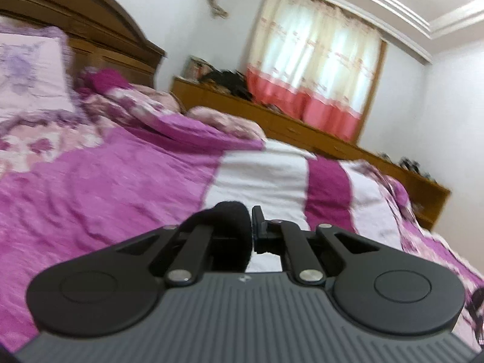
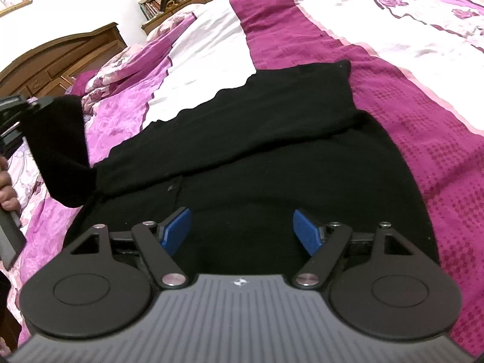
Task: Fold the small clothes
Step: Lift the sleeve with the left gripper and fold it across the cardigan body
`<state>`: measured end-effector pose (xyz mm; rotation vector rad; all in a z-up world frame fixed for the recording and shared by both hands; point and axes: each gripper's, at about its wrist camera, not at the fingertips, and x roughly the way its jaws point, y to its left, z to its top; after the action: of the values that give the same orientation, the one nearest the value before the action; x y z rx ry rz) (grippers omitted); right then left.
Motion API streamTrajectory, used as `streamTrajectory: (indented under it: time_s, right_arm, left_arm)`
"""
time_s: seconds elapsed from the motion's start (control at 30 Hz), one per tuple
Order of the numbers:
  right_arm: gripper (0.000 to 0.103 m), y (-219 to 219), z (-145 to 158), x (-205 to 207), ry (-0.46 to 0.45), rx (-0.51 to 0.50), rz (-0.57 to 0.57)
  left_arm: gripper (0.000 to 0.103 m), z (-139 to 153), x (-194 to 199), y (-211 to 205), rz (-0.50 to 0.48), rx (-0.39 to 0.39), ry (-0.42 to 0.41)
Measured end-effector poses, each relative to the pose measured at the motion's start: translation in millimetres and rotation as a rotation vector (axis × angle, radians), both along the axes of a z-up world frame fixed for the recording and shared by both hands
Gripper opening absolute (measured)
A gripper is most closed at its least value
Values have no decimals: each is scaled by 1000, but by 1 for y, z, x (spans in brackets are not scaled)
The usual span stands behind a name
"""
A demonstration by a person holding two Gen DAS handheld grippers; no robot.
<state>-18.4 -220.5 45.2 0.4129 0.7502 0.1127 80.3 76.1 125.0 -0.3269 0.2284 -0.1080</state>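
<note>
Fingers of left gripper (image 1: 251, 227) pinch black garment (image 2: 257, 151), hiding one; right gripper (image 2: 242, 230) spread.

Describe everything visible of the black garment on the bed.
The black knitted garment lies mostly flat on the purple-and-white bedspread, its upper layer folded across with a wavy edge. One end, seemingly a sleeve, is lifted at the left, pinched in the left claw. The open right claw hovers over its near part; whether it touches is unclear.
</note>
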Motion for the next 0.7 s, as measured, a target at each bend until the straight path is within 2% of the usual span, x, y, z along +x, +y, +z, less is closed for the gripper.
streamTrajectory:
  time_s: [0.3,0.53,0.7]
  right_arm:
    - [81,-13,-7,-3,14,23,-35]
    - [81,-22,-11,-3,17,51,-52]
    - [81,-23,-13,-2,14,60,-54]
  left_arm:
    - [8,-52,24,-54,-131,79,141]
    - [8,-92,39,-60,-192,5,306]
    - [8,-103,38,-66,-206,27,379]
